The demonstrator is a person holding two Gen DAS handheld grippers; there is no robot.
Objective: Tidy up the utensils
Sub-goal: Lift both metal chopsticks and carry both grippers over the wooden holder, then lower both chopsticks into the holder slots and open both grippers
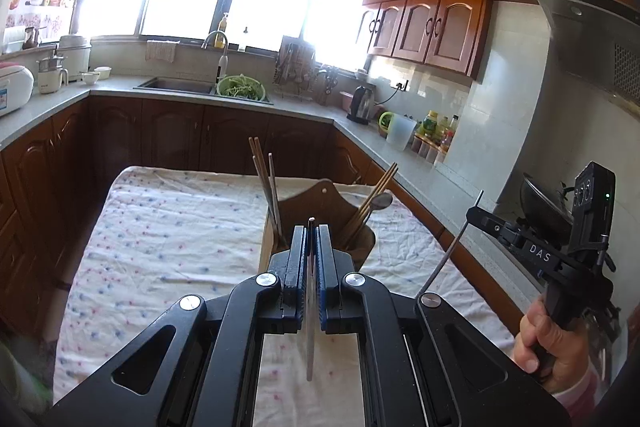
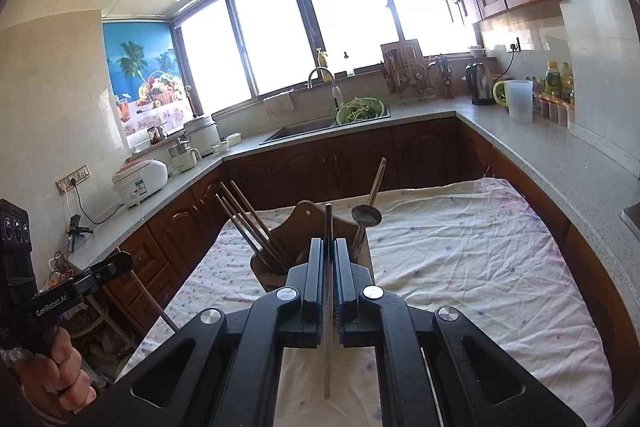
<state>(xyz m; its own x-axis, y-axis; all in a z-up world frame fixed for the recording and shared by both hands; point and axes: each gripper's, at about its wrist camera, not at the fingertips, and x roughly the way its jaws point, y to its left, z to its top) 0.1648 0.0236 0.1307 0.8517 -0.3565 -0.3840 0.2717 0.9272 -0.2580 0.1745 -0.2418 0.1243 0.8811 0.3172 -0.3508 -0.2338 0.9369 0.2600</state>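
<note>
- Left wrist view: left gripper [image 1: 311, 251] has blue-padded fingers [image 1: 298, 259] clenched on a thin metal chopstick [image 1: 310, 327]; tip pokes out just past the pads, shaft runs back toward the camera.
- Same view, just beyond the fingers: wooden utensil holder [image 1: 320, 203] stands on the cloth; wooden chopsticks [image 1: 264, 183] lean in its left compartment; more chopsticks [image 1: 378, 191] plus a metal spoon [image 1: 380, 203] lean in the right one.
- Right gripper [image 1: 474, 211] at right edge, held by a hand [image 1: 548, 343], gripping a second metal chopstick [image 1: 452, 251] that slants down-left.
- Right wrist view: right gripper [image 2: 329, 267] fingers [image 2: 314, 275] clamped on that chopstick [image 2: 328, 307], held about upright in frame, holder [image 2: 316, 223] right behind it.
- Spoon [image 2: 366, 217] and one tall chopstick [image 2: 378, 183] on the holder's right side, chopstick bundle [image 2: 248, 223] on the left.
- Left gripper [image 2: 120, 261] at lower left, stick [image 2: 154, 303] in its jaws.
- Floral tablecloth [image 2: 460, 267] covers the table; grey countertop [image 2: 560, 163] around, sink [image 2: 304, 129], green colander [image 2: 360, 111], kettle [image 2: 480, 85].
</note>
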